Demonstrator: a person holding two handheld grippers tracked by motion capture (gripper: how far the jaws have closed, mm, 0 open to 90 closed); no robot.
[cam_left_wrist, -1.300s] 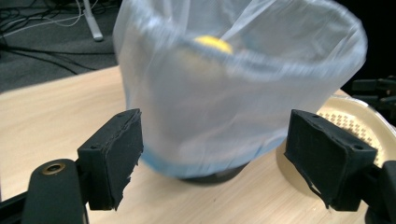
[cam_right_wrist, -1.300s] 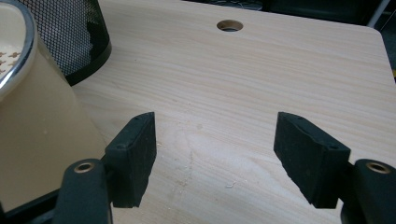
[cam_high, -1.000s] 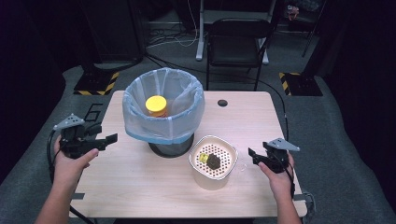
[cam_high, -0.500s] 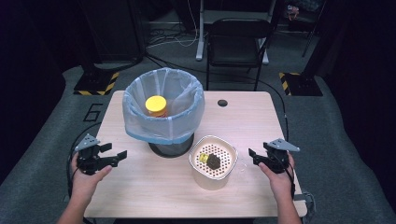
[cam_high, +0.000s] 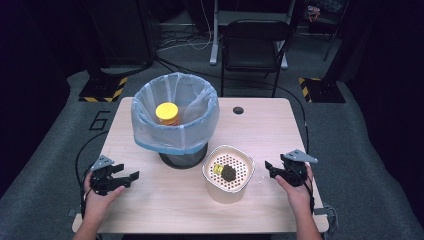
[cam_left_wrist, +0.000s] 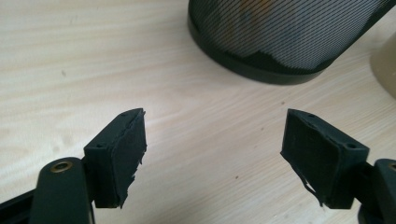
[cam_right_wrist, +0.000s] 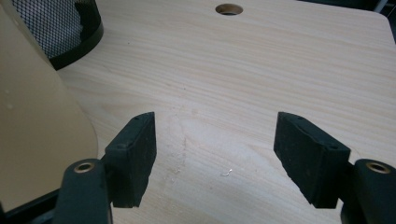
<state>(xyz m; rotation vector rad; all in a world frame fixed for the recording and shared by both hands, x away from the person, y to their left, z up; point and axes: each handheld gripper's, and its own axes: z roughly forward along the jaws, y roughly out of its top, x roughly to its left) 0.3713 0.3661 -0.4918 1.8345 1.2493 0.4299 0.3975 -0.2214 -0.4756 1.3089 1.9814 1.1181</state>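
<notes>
Strainer tub between two empty grippers, right one nearer.

Tub: cream, perforated insert, dark scrap and yellow bit inside; stands on table just right of bin, bag-lined, yellow-lidded jar within. Right gripper: near tub's right side, pointing at it, jaws part-open, nothing held. Left gripper: well apart to tub's left, low over the wood by bin's base; jaws have just been closing, gap remains, nothing between. Surface: pale wood, cable hole at rear. Room: dark, chair behind.
</notes>
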